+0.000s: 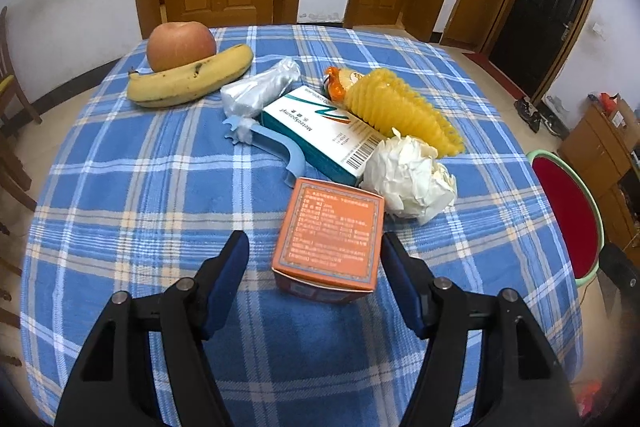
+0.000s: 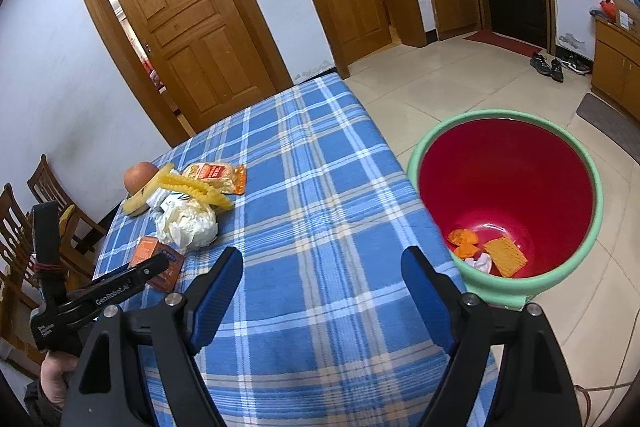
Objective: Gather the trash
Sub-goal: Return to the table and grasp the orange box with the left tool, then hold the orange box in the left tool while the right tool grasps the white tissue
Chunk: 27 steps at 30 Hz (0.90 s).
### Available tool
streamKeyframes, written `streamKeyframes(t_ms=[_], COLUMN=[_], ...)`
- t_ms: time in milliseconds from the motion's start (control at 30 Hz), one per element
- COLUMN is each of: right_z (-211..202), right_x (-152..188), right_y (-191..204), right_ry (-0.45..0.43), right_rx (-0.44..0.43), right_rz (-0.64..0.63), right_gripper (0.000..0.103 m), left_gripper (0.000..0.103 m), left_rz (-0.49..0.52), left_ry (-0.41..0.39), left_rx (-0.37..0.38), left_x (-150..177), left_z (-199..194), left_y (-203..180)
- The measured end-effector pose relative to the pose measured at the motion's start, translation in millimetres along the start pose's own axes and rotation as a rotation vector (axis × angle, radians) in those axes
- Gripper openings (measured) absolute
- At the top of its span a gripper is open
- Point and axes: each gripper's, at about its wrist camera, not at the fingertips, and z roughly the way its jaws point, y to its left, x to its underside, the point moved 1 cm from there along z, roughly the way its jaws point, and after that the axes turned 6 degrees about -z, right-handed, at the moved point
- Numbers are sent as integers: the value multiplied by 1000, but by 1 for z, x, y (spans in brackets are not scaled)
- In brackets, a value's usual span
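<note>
Left wrist view: left gripper [image 1: 314,259] spread wide, jaws bracketing the orange box [image 1: 330,237] on the checked tablecloth [image 1: 120,187]; right pad looks nearly touching the box, left pad apart. Centre before closing, or the box will likely skew. Crumpled paper [image 1: 410,179] and teal medicine box [image 1: 320,133] sit just behind; keep the fingertips short of them.

Right wrist view: right gripper [image 2: 322,269] also spread, holding nothing, above the table's near edge. Red bin [image 2: 508,183] stands beside the table, some scraps already inside. Carry the box over its rim before release.
</note>
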Motion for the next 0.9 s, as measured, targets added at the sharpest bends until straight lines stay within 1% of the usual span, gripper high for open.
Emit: streamKeyframes(t_ms=[33, 67, 267, 400, 600, 767, 900], right_z=[1, 3, 12, 21, 38, 63, 83], right_x=[-1, -1, -1, -3, -4, -7, -8], right_y=[2, 5, 22, 35, 68, 97, 114], right_ry=[2, 6, 26, 46, 73, 115, 146], right_rx=[-2, -5, -29, -56, -109, -141, -143], right_rz=[-6, -12, -45, -68, -123, -166, -187], right_gripper=[83, 83, 83, 83, 83, 83, 83], left_gripper=[51, 49, 49, 49, 49, 49, 49], left_rz=[-1, -3, -30, -59, -95, -122, -141], left_ry=[1, 4, -29, -55, -87, -91, -86], left_rx=[8, 19, 32, 20, -14, -27, -28], left_x=[0, 0, -2, -6, -9, -7, -5], left_z=[0, 1, -11, -21, -31, -32, -31], left_y=[1, 1, 12, 24, 45, 62, 73])
